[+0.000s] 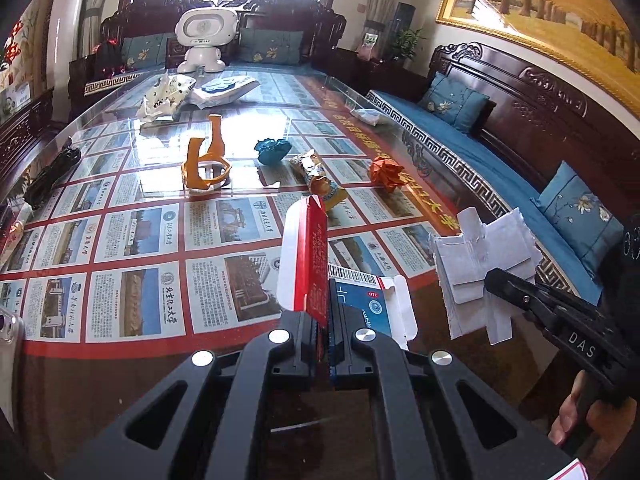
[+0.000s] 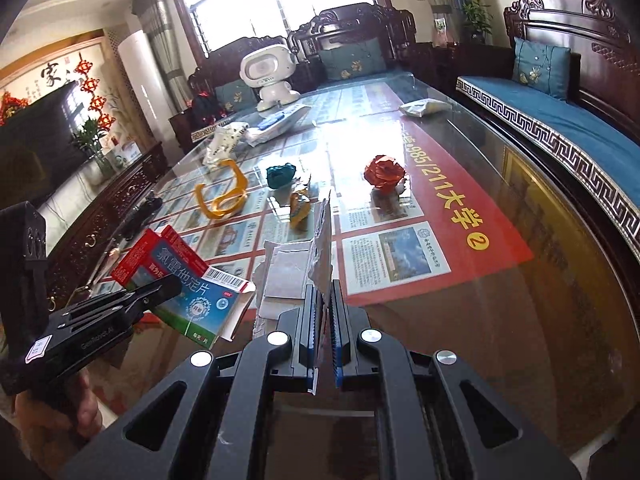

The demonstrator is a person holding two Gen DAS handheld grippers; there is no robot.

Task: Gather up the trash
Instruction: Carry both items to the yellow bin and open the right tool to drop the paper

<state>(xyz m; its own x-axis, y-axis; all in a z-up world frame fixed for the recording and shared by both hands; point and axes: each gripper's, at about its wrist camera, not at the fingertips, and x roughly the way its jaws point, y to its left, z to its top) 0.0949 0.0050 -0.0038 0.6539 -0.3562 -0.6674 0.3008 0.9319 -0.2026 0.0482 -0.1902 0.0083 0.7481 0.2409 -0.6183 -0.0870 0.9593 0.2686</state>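
My left gripper (image 1: 325, 312) is shut on a flattened red and blue medicine box (image 1: 310, 256), held above the near end of the glass table; it also shows in the right wrist view (image 2: 188, 280). My right gripper (image 2: 323, 300) is shut on a torn white paper box (image 2: 322, 232), seen in the left wrist view (image 1: 486, 260) at the right. More trash lies on the table: an orange plastic strip (image 1: 206, 160), a blue crumpled wrapper (image 1: 273, 150), a snack wrapper (image 1: 316, 178) and an orange-red crumpled ball (image 1: 386, 173).
A glass-topped table (image 2: 500, 220) covers a printed poster. At its far end stand a white toy robot (image 1: 204, 38), crumpled white bags (image 1: 166, 96) and a white packet (image 1: 366, 116). A black cable (image 1: 50, 176) lies at the left. Carved sofas with blue cushions (image 1: 500, 152) stand on the right and far sides.
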